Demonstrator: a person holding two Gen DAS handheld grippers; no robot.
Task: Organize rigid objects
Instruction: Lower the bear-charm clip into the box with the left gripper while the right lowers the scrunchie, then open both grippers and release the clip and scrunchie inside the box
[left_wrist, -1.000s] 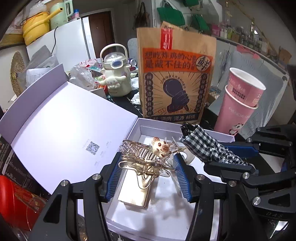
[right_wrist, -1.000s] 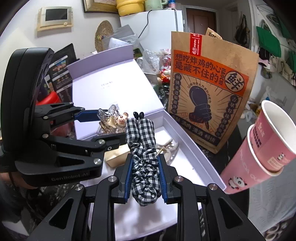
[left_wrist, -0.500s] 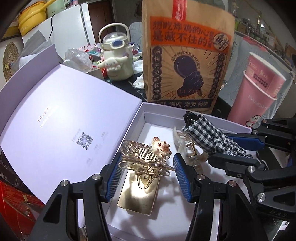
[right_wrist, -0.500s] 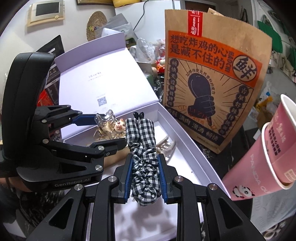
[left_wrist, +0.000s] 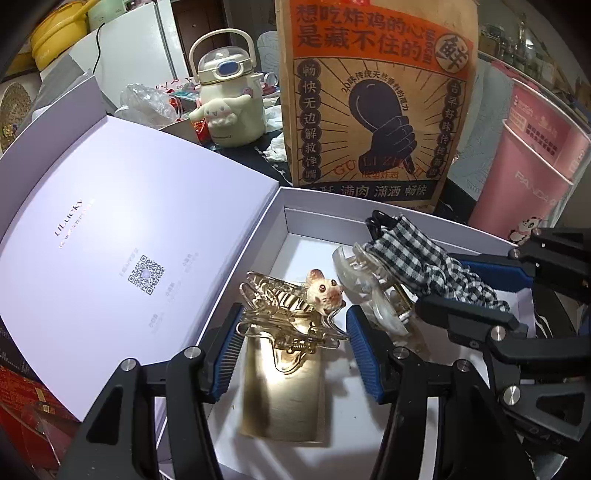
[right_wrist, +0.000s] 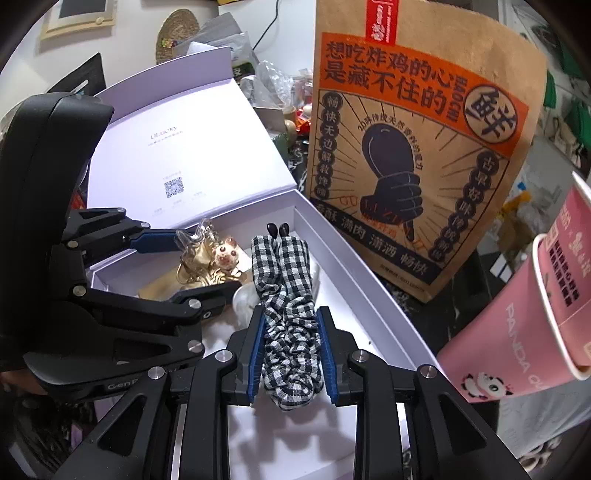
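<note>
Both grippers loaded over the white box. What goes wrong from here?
1. The gold claw clip with a mouse charm hangs over a gold card; dropped there, it may land askew.
2. The checked fabric clip may snag the clear clip beneath.
3. Left gripper and right gripper are close; they may collide.

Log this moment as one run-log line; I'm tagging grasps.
left gripper: shut on gold claw clip | right gripper: shut on checkered clip | both over open white box
</note>
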